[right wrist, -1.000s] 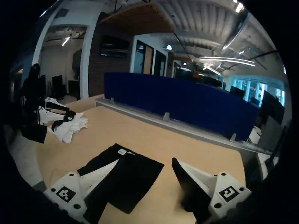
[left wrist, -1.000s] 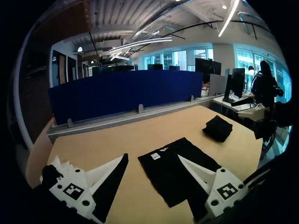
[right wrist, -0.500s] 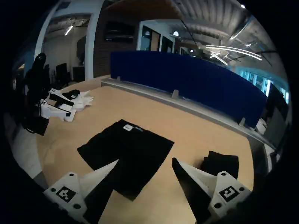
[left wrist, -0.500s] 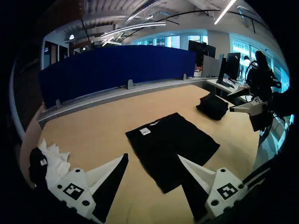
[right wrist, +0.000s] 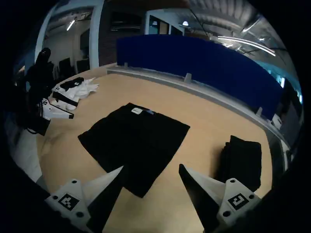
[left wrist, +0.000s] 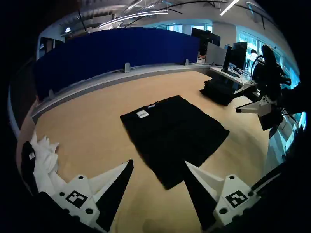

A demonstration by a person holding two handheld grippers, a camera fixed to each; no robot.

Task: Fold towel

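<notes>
On the wooden table (left wrist: 89, 128) in front of me, 1 black towel (left wrist: 173, 134) lies spread flat, with a small white label (left wrist: 142, 113) near its far edge. I hold 2 grippers, 1 in each hand. Both hang above the near side of the table, tilted down toward the cloth.

My left gripper (left wrist: 158, 163) has its 2 fingers spread wide with nothing between them, and 1 finger points over the towel's near corner. My right gripper (right wrist: 151, 167) is equally wide and empty, and its fingers frame the towel's near edge from the other side. In the left gripper view, the right gripper also appears farther off, raised above the table's right edge.

A stack of folded black towels (right wrist: 241, 159) sits apart on my right. A heap of white and black cloths (right wrist: 77, 87) sits well away on my left.

I judge that folding has not begun and that this is the approach to the first grasp. Next, each gripper needs to come down onto a near corner, pinch the cloth cleanly, and lift in step with the other.
</notes>
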